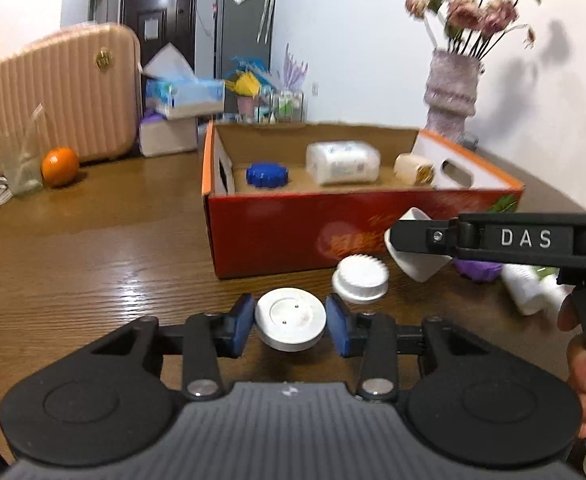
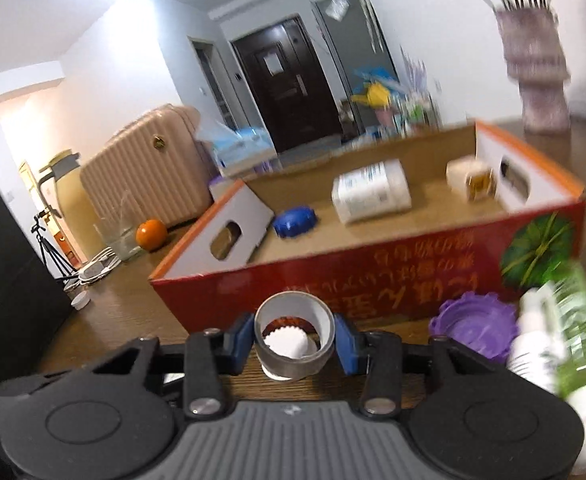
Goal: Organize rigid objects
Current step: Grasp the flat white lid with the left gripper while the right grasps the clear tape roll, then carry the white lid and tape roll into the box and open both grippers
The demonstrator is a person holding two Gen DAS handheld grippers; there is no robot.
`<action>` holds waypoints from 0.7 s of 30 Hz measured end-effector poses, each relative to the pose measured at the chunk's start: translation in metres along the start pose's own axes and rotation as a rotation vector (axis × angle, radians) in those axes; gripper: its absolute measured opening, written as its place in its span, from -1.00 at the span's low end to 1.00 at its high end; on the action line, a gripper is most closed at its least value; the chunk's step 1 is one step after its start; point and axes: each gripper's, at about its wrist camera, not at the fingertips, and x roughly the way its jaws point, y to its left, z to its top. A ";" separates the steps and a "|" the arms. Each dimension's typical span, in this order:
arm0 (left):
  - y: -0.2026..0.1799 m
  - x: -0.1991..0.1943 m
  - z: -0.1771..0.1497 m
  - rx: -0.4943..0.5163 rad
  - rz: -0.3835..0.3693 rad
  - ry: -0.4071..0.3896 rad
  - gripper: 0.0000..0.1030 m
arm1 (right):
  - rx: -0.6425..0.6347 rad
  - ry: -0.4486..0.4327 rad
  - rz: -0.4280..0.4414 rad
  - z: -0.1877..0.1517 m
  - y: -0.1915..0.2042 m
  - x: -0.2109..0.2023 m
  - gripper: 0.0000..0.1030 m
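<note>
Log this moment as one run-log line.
left claw: around white disc | right claw: around tape roll | red box: three items inside

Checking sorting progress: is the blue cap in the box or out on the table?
In the box. The blue cap lies on the floor of the cardboard box, near its left end.

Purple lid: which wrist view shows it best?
Right wrist view: the purple lid lies open side up, scalloped rim clear, between the red box and a white bottle. Left wrist view shows only a sliver under the right tongs' arm.
</note>
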 end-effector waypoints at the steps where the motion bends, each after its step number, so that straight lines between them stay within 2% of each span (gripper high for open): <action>1: -0.002 -0.012 -0.001 -0.008 -0.001 -0.016 -0.22 | -0.023 -0.020 -0.008 -0.001 0.002 -0.012 -0.18; 7: -0.020 -0.076 -0.018 -0.052 0.007 -0.086 -0.22 | -0.137 -0.091 -0.085 -0.019 0.008 -0.085 -0.18; 11: -0.030 -0.110 -0.035 -0.101 0.009 -0.092 -0.22 | -0.178 -0.125 -0.155 -0.043 0.005 -0.130 -0.18; 16: -0.041 -0.136 -0.051 -0.111 0.027 -0.091 -0.22 | -0.200 -0.128 -0.201 -0.069 -0.002 -0.171 -0.18; 21: -0.054 -0.153 -0.052 -0.093 0.030 -0.112 -0.22 | -0.202 -0.136 -0.197 -0.085 -0.003 -0.195 -0.18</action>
